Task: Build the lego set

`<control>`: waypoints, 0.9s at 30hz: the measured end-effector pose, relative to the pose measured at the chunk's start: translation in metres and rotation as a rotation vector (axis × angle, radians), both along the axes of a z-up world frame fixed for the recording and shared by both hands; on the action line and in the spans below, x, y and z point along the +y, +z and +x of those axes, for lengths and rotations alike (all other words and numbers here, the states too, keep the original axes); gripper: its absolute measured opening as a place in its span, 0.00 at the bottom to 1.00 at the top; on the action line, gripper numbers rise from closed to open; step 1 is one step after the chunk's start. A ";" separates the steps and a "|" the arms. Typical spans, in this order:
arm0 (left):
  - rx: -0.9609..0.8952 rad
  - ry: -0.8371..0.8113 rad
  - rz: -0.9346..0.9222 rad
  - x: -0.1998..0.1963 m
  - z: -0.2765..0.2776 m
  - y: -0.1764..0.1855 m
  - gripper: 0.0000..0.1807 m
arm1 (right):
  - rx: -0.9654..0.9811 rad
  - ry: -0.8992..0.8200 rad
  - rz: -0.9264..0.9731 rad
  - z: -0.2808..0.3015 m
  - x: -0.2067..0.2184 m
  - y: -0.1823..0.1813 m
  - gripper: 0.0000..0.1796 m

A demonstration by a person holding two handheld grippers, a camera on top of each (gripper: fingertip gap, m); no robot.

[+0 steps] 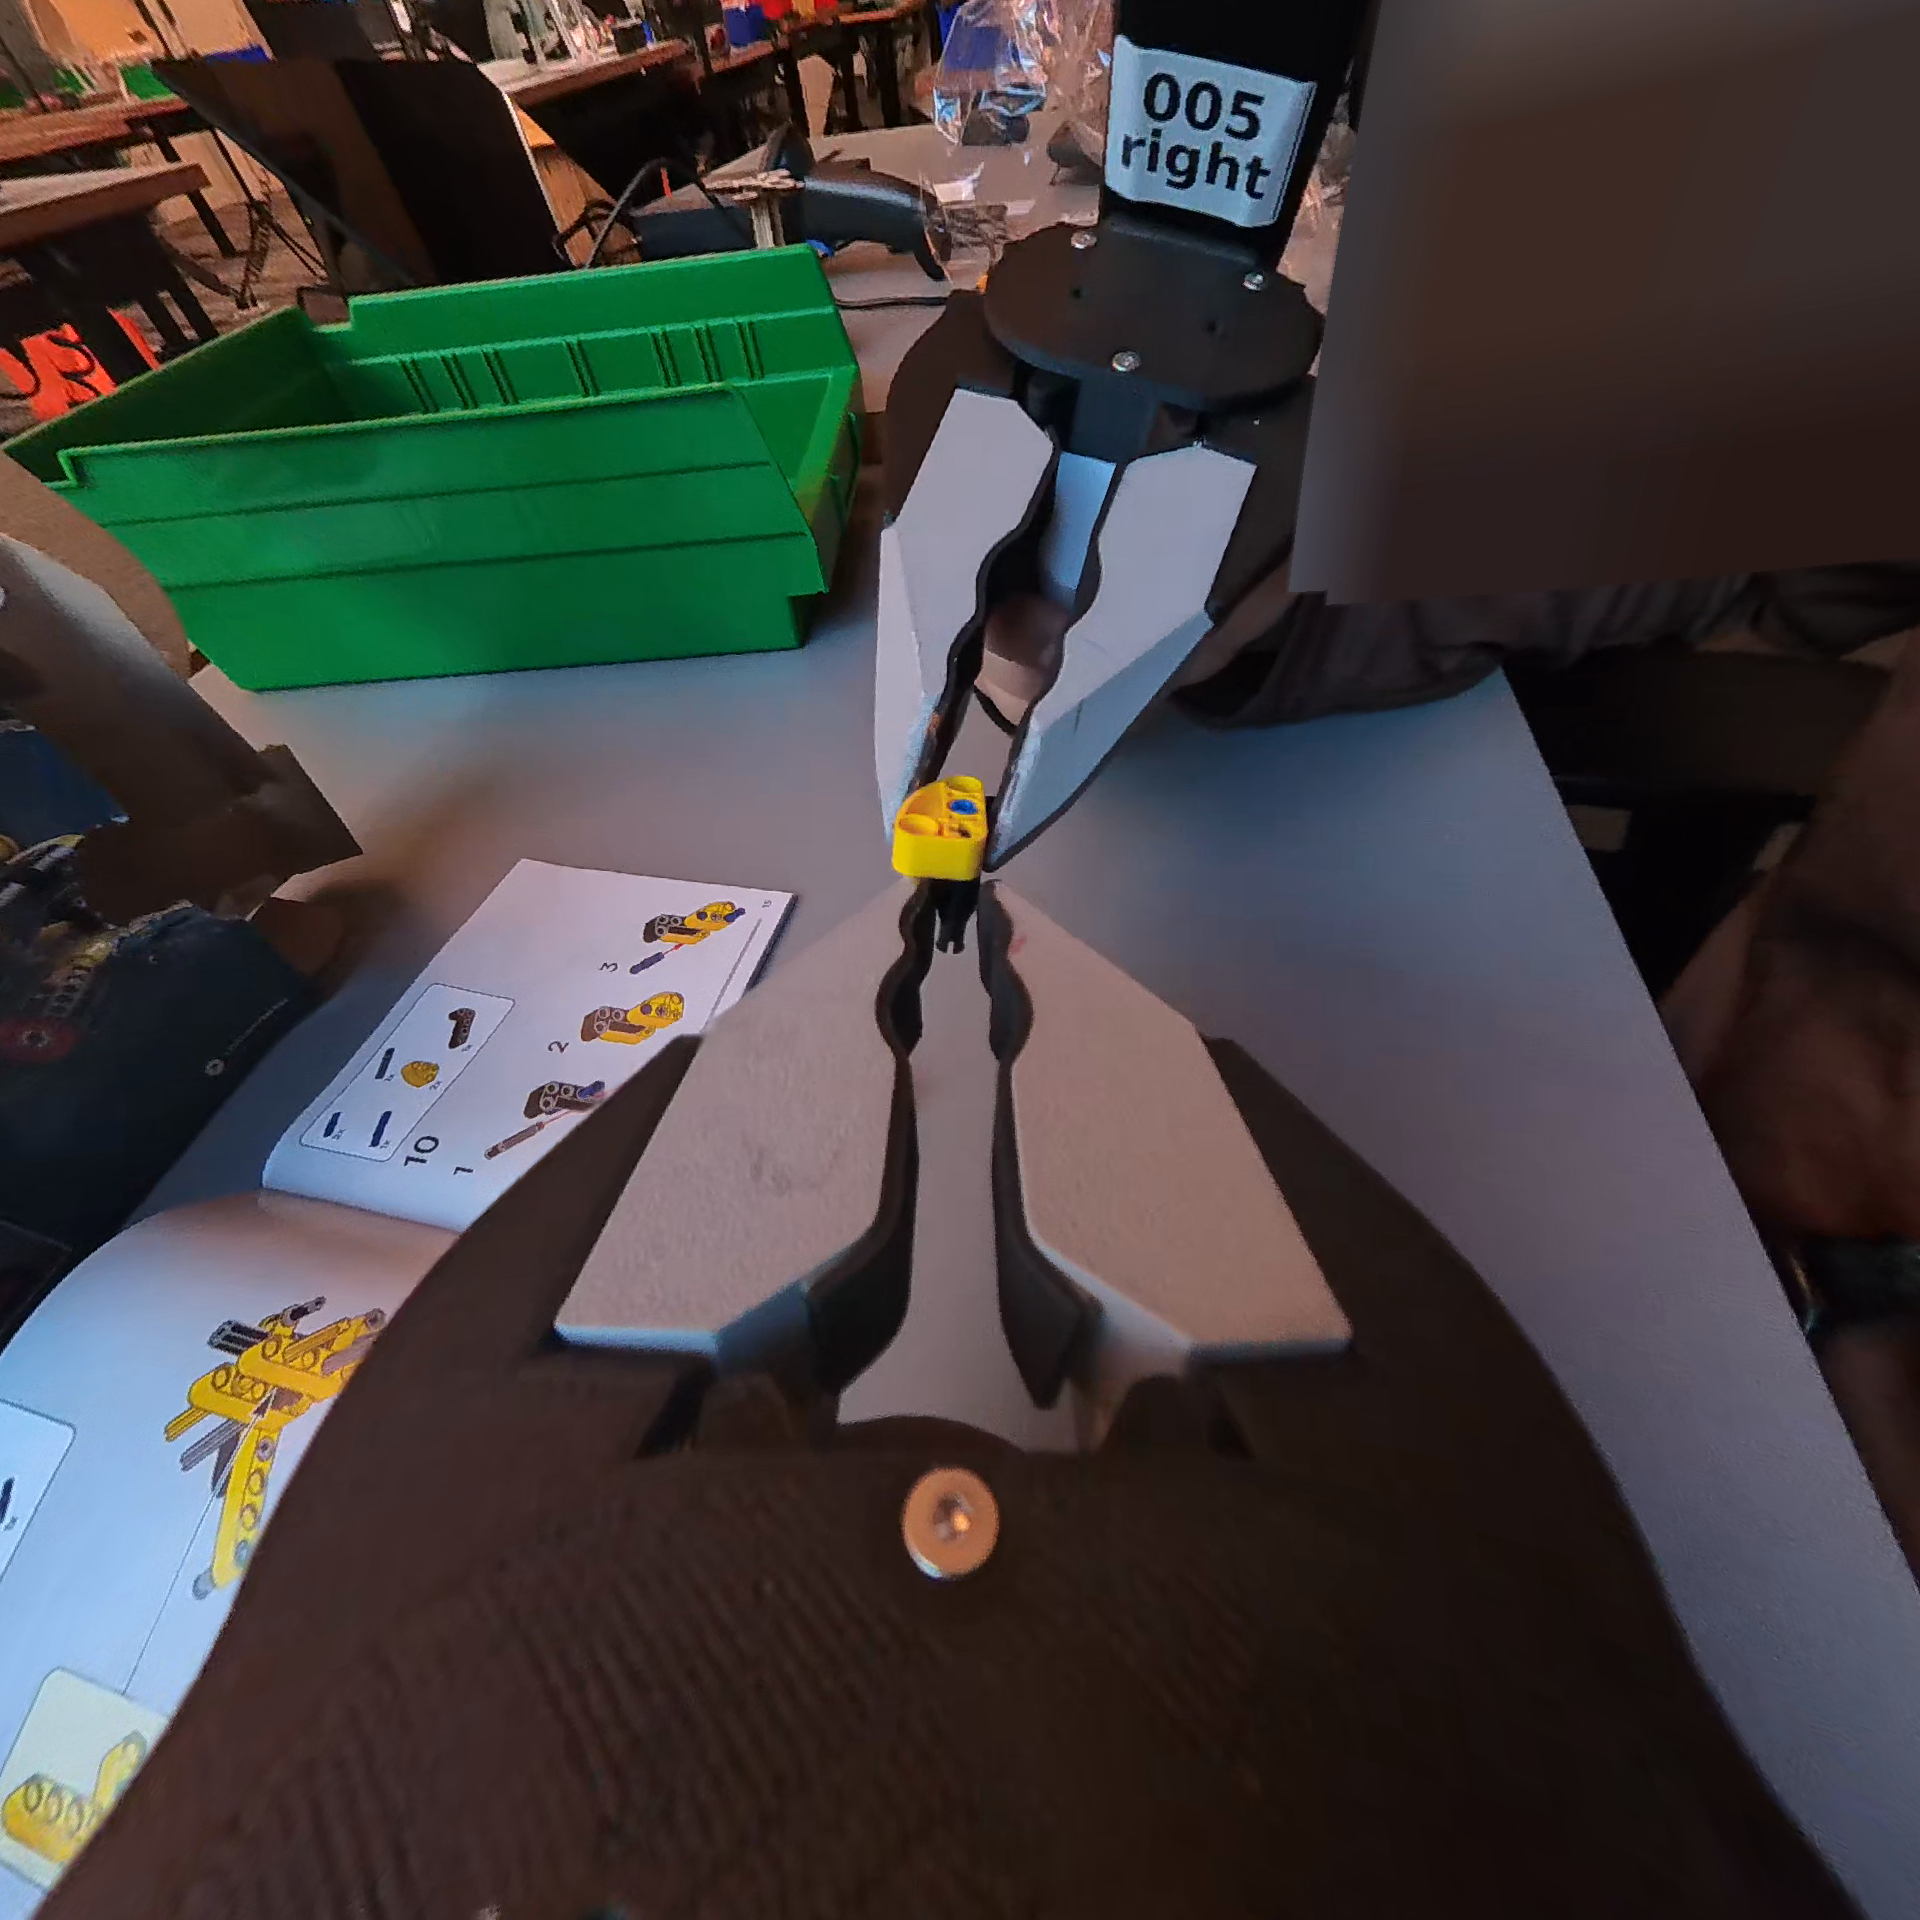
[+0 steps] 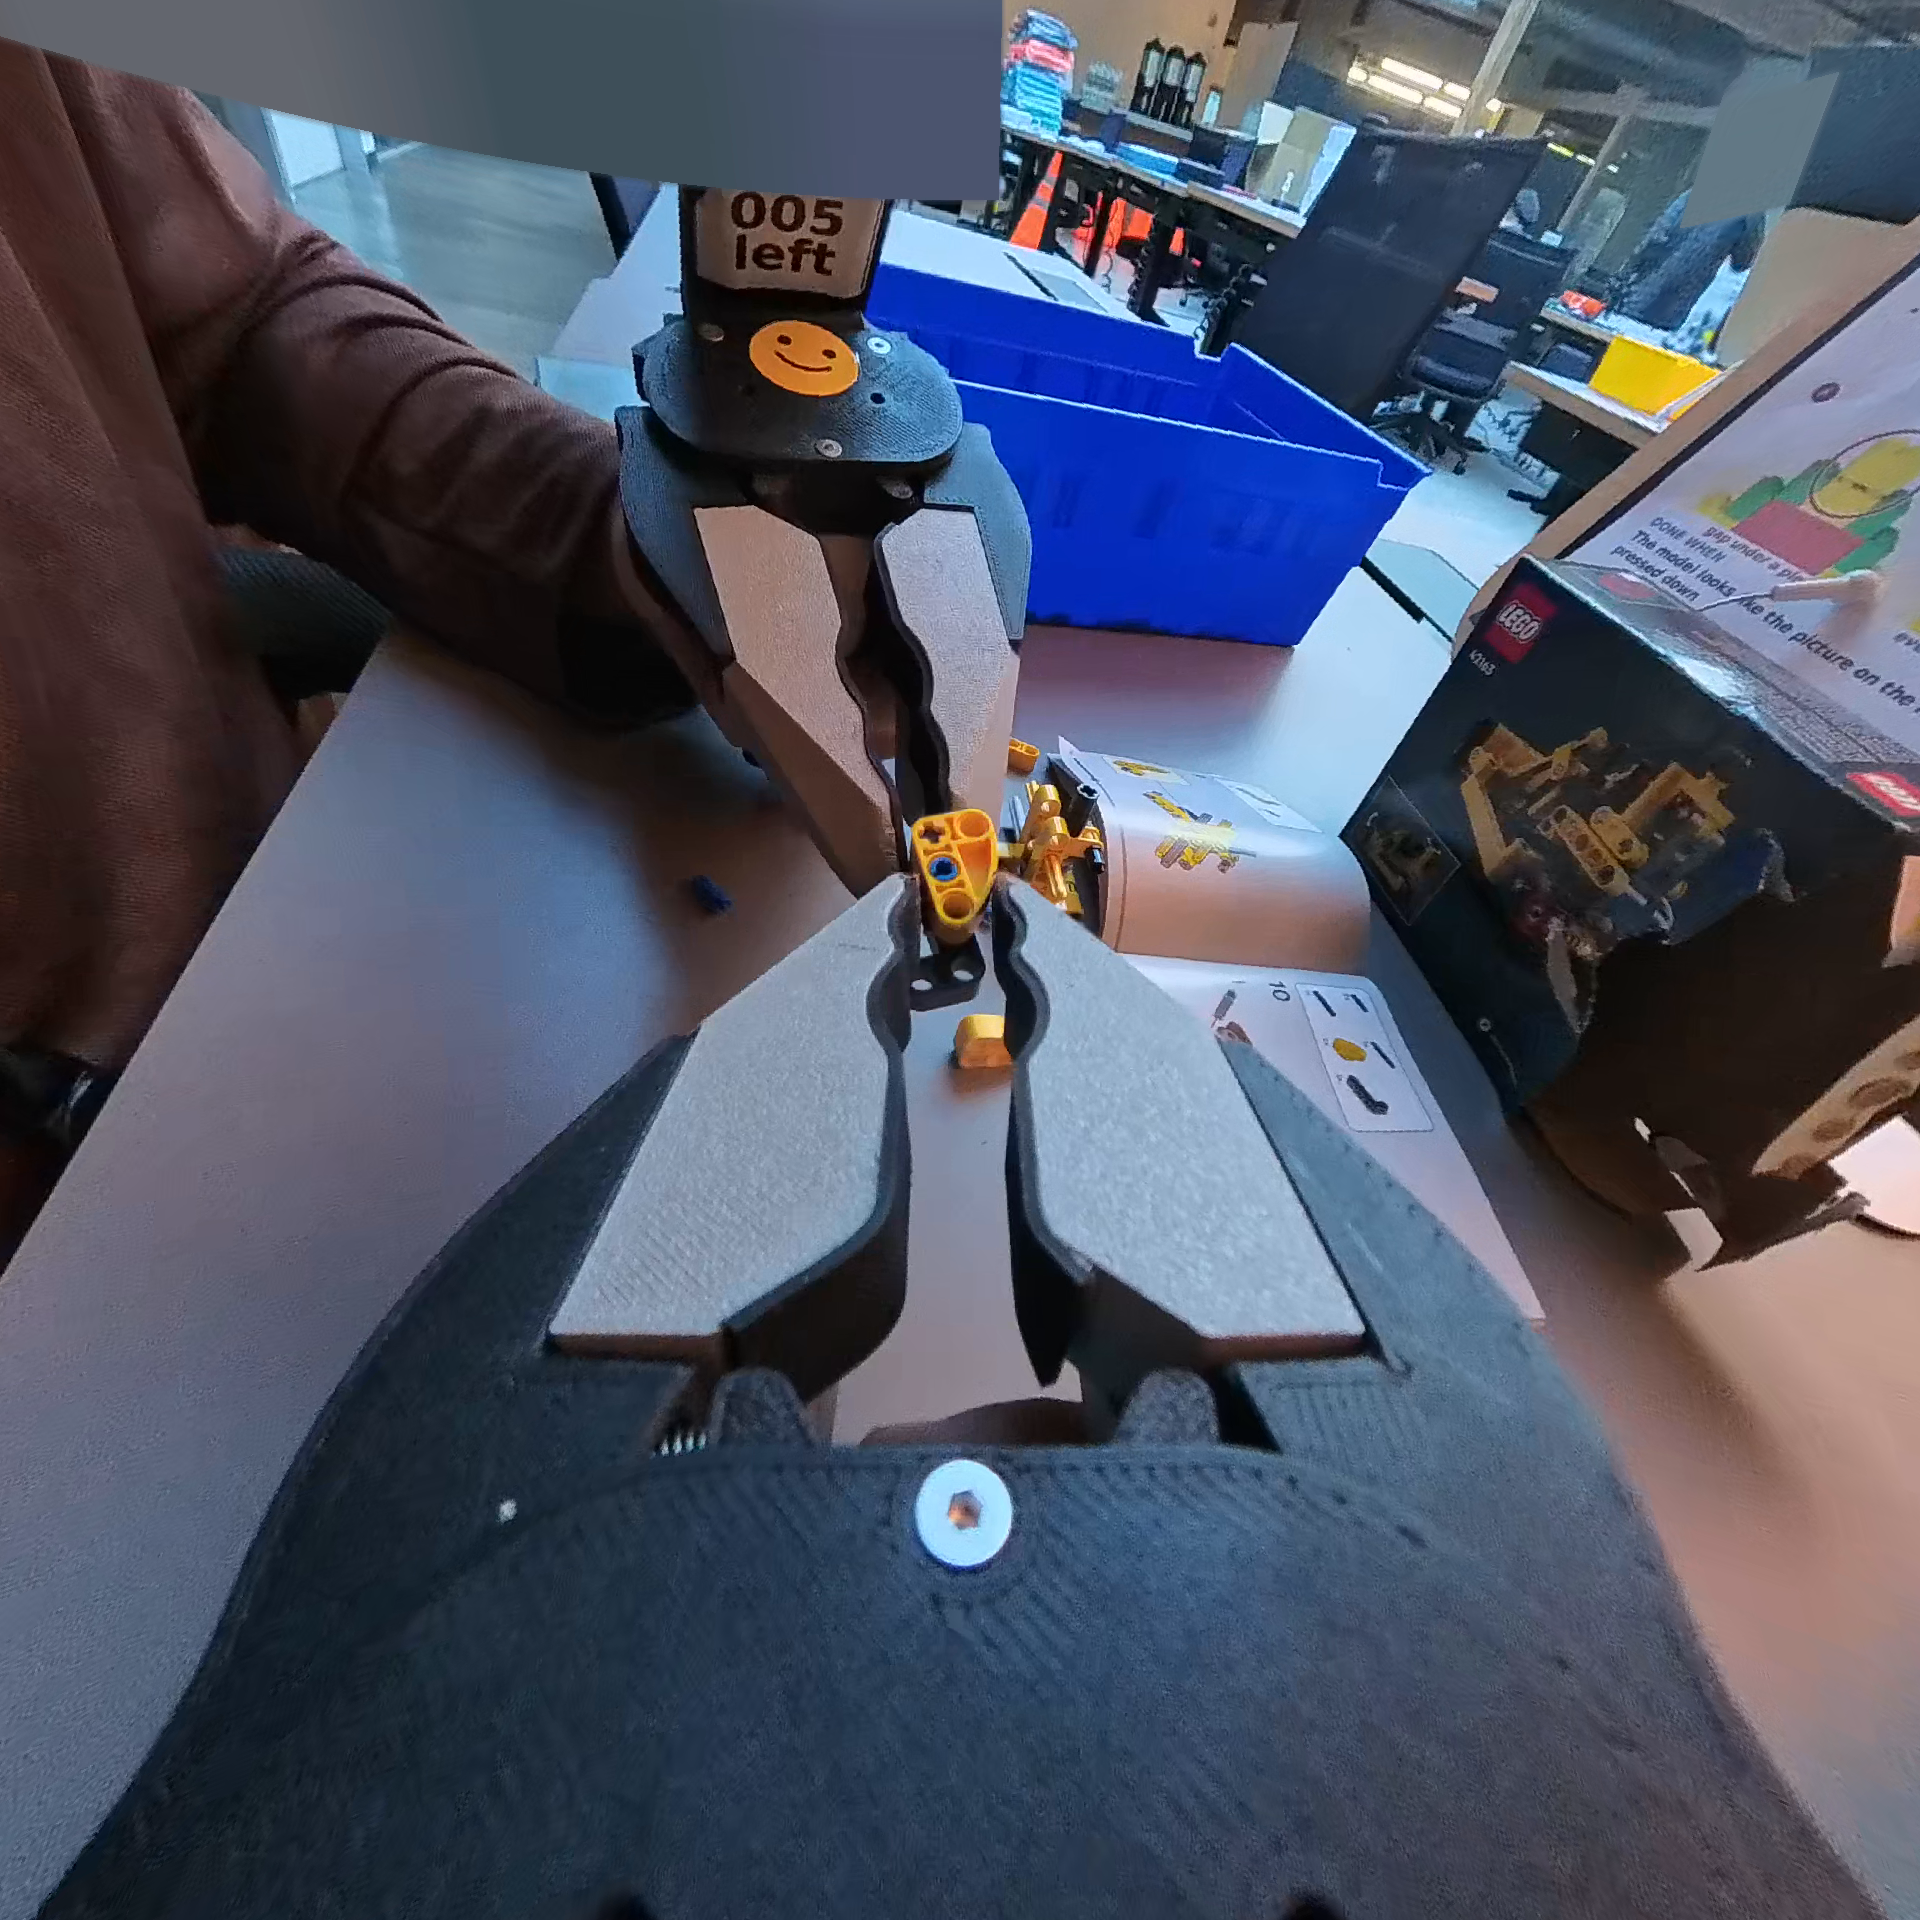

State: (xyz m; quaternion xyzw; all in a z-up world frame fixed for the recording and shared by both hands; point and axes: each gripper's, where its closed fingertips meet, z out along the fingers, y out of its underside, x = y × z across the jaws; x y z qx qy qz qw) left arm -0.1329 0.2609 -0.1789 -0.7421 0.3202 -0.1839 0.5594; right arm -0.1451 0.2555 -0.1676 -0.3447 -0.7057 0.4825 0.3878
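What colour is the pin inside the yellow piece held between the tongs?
Blue: the pin sits in the yellow piece, clearest in the right wrist view.

Yellow triangular lego piece [image 2: 953,865] with blue pin, atop black piece [image 2: 948,971]

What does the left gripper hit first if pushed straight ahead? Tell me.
Almost at once, the right gripper, which faces it tip to tip. The left gripper is shut on a black lego piece joined to the yellow lego piece in the opposing jaws.
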 end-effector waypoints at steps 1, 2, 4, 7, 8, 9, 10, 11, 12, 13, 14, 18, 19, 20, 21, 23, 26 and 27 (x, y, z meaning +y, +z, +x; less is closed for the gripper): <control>0.003 -0.002 0.010 0.000 0.000 0.001 0.02 | 0.007 -0.001 0.005 0.000 0.000 0.001 0.05; 0.006 -0.001 0.017 0.000 0.001 0.001 0.02 | 0.012 -0.003 0.018 0.001 0.000 0.001 0.05; 0.007 0.003 0.023 0.001 0.001 0.000 0.02 | 0.023 -0.017 0.057 0.001 0.001 0.001 0.05; 0.009 0.003 0.019 0.001 0.000 -0.001 0.02 | 0.039 -0.036 0.119 0.000 0.000 0.001 0.05; 0.015 0.003 0.018 0.001 0.000 -0.001 0.02 | 0.040 -0.040 0.131 0.000 0.000 0.000 0.05; 0.022 0.004 0.018 0.001 -0.001 -0.002 0.02 | 0.040 -0.041 0.136 -0.001 0.000 0.000 0.05; 0.028 0.004 0.017 0.001 -0.001 -0.002 0.02 | 0.036 -0.040 0.130 -0.001 0.000 -0.001 0.06; 0.031 0.004 0.016 0.001 -0.001 -0.003 0.02 | 0.029 -0.037 0.117 -0.001 0.000 -0.001 0.06; 0.029 0.006 0.012 0.001 -0.001 -0.003 0.02 | 0.023 -0.035 0.102 -0.001 0.001 -0.001 0.06; 0.024 0.007 0.005 0.001 -0.001 -0.003 0.02 | 0.017 -0.033 0.087 -0.001 0.001 -0.002 0.06; 0.019 0.006 -0.002 0.001 -0.001 -0.004 0.02 | 0.012 -0.030 0.075 -0.001 0.001 -0.002 0.06; 0.017 0.006 -0.021 0.001 0.000 -0.006 0.02 | 0.005 -0.014 0.055 -0.002 -0.002 -0.003 0.09; 0.025 0.006 -0.026 0.001 0.000 -0.007 0.02 | -0.005 -0.006 0.045 -0.002 -0.004 -0.004 0.10; 0.038 0.007 -0.032 0.001 0.000 -0.009 0.02 | -0.017 -0.001 0.034 -0.003 -0.005 -0.006 0.11; 0.048 0.009 -0.038 0.001 0.000 -0.011 0.02 | -0.025 0.000 0.025 -0.003 -0.005 -0.007 0.11; 0.055 0.023 -0.048 0.002 -0.002 -0.013 0.02 | -0.039 -0.012 -0.017 -0.005 0.000 -0.007 0.07; 0.010 0.074 -0.083 0.007 -0.009 -0.011 0.02 | -0.125 -0.007 -0.238 -0.008 0.010 -0.008 0.07; -0.026 0.081 -0.099 0.008 -0.010 -0.009 0.01 | -0.140 0.003 -0.323 -0.008 0.013 -0.006 0.07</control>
